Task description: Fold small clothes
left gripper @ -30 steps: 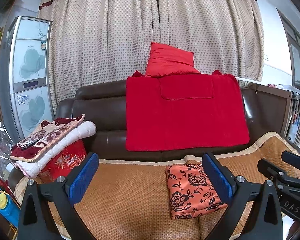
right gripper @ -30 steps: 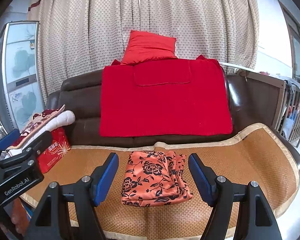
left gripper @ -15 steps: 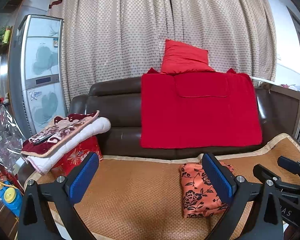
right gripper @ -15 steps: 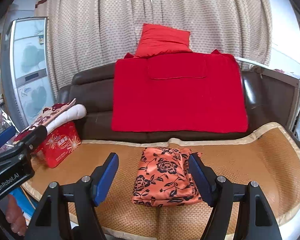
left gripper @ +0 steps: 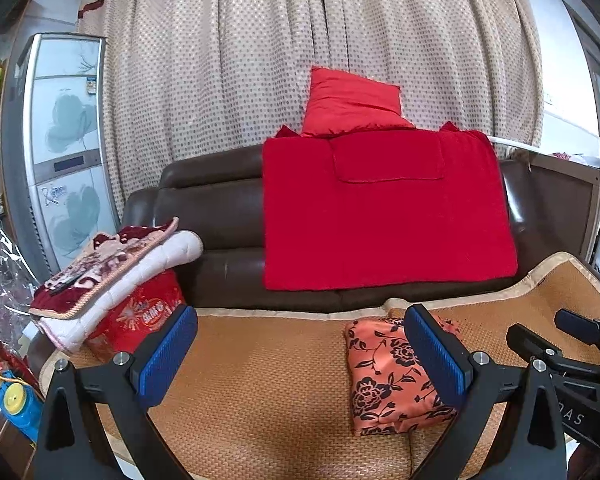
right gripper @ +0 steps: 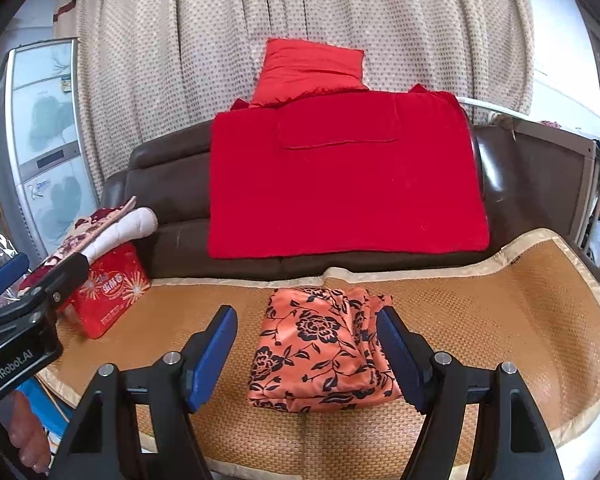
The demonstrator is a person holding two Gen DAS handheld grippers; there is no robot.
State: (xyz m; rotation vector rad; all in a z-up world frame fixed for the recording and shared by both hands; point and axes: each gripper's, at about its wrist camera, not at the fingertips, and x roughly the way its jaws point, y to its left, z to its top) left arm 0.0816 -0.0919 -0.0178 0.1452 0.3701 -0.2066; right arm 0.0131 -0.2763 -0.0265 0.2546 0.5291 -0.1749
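Note:
A folded orange cloth with black flowers lies on the woven mat covering the sofa seat. My right gripper hovers in front of it, jaws wide open, blue pads framing the bundle without touching it. In the left wrist view the same orange cloth sits to the right, partly hidden behind the right finger. My left gripper is open over bare woven mat with nothing between its pads. Each gripper also shows at the edge of the other's view.
A red blanket and red pillow drape the brown sofa back. At the left end stand a red box and stacked folded quilts. A tall fridge and dotted curtain stand behind. A wooden rail runs at the right.
Both views have shifted and come a little lower and closer to the seat; the orange cloth looks larger. Both grippers stay open and the cloth has not moved.

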